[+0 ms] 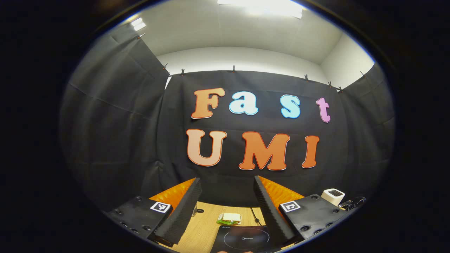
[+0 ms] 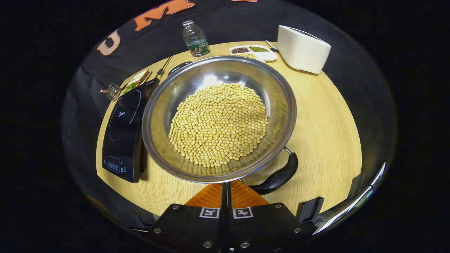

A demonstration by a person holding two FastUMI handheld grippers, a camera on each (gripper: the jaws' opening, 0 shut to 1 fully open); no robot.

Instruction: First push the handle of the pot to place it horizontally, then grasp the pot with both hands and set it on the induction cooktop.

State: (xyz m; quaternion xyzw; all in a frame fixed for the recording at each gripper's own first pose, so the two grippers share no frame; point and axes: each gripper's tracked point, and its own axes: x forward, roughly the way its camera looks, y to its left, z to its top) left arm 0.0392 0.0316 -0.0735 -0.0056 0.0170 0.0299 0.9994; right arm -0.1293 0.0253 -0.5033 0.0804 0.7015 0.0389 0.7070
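Note:
A steel pot (image 2: 277, 88) full of yellow beans (image 2: 219, 124) stands on the wooden table (image 2: 327, 133), just right of the black induction cooktop (image 2: 124, 130). One black handle (image 2: 277, 177) sticks out at the pot's near right side, and a second (image 2: 177, 66) shows at its far left. My right gripper (image 2: 226, 184) is shut, its tips right at the pot's near rim and just left of the near handle. My left gripper (image 1: 227, 180) is open and held high, facing the wall, with the cooktop (image 1: 242, 239) below it.
At the back of the table stand a water bottle (image 2: 195, 38), a divided dish of beans (image 2: 253, 52) and a white appliance (image 2: 303, 44). Beyond the cooktop lie a wrapped sandwich (image 1: 230, 218) and a small wire object (image 2: 111, 90).

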